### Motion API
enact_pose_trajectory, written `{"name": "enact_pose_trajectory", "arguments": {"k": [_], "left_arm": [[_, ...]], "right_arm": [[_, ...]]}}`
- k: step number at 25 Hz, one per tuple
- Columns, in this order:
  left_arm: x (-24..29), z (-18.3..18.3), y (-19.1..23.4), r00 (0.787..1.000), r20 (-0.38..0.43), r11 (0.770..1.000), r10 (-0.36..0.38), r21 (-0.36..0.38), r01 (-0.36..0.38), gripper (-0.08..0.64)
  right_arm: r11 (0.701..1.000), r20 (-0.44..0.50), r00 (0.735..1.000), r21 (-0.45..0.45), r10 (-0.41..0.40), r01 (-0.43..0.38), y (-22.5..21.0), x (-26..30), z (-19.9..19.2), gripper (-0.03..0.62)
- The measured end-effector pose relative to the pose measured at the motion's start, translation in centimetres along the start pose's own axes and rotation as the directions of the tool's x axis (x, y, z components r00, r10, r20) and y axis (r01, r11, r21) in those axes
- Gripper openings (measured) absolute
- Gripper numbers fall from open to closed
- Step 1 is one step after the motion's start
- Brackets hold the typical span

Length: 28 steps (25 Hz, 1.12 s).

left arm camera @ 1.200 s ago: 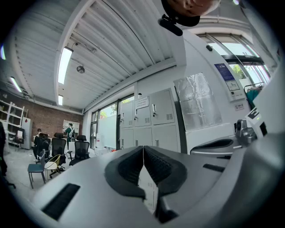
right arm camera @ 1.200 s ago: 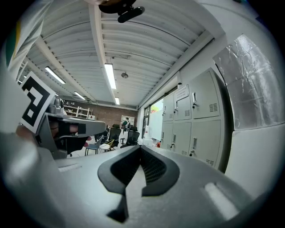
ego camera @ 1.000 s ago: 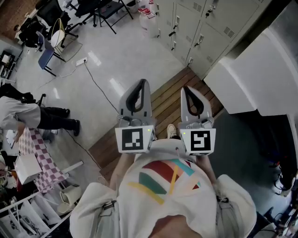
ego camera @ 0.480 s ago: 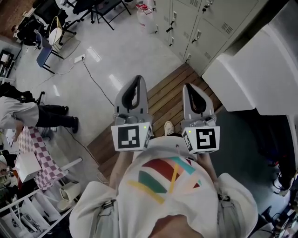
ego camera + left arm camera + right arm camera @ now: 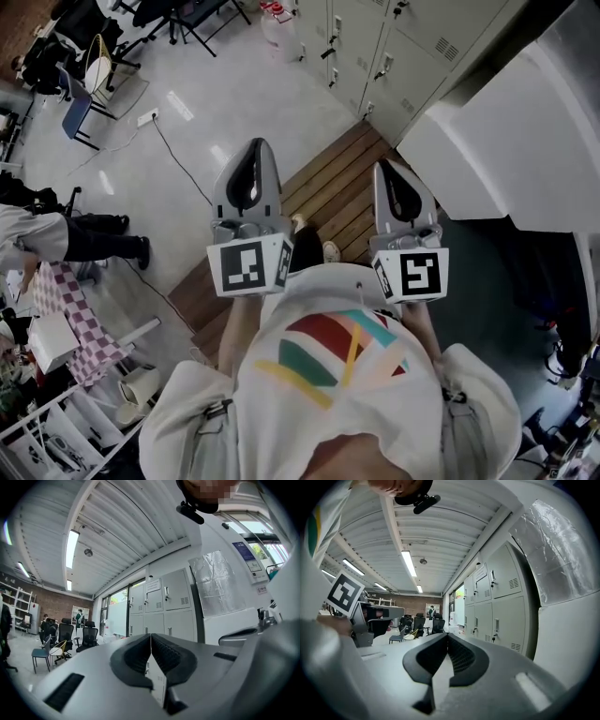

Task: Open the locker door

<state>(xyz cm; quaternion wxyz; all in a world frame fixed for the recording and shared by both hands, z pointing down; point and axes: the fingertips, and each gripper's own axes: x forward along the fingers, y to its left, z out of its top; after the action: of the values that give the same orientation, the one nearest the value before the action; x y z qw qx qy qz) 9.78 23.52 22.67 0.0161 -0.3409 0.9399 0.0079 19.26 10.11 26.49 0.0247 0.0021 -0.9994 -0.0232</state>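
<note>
The row of grey lockers stands at one o'clock in the head view. Every door in sight is closed, so what is inside is hidden. The left gripper and right gripper hover side by side over the wooden floor strip. Both are clenched on nothing, well apart from the lockers.

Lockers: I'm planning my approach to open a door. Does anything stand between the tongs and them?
Nothing visible does. Only wooden planks and floor lie between the shut, empty left tongs and right tongs and the lockers ahead.
</note>
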Motion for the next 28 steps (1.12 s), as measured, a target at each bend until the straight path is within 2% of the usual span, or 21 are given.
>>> {"name": "enact_pose_trajectory", "arguments": {"k": [10,13,17,20,24,28], "left_arm": [[6.4,-2.2,0.4,0.999,0.003,0.999,-0.039,-0.012,0.039,0.017],[9.4,-5.2,0.7,0.998,-0.009,0.998,-0.060,-0.015,0.060,0.017],[14.1,-10.7,2.2,0.996,-0.032,0.996,-0.080,-0.039,0.079,0.017],[18.0,-12.0,4.7,0.997,-0.024,0.997,-0.072,-0.039,0.072,0.017],[22.3,-10.3,7.9,0.999,0.006,0.999,-0.051,-0.017,0.052,0.017],[26.3,-10.0,9.6,0.997,0.010,0.997,-0.072,0.020,0.072,0.017]], "right_arm": [[0.997,-0.027,0.997,-0.034,-0.076,0.075,-4.0,3.2,-1.9,0.005],[0.994,-0.022,0.994,-0.038,-0.105,0.105,-5.9,5.7,-4.5,0.005],[0.990,-0.065,0.988,0.013,-0.142,0.143,-8.9,10.8,-10.4,0.005],[0.993,-0.083,0.990,0.029,-0.115,0.118,-9.4,15.3,-12.2,0.005],[0.997,-0.079,0.994,0.009,-0.071,0.072,-9.9,21.0,-11.0,0.005],[0.999,-0.082,0.995,-0.023,-0.050,0.049,-10.4,26.2,-10.2,0.005]]}}
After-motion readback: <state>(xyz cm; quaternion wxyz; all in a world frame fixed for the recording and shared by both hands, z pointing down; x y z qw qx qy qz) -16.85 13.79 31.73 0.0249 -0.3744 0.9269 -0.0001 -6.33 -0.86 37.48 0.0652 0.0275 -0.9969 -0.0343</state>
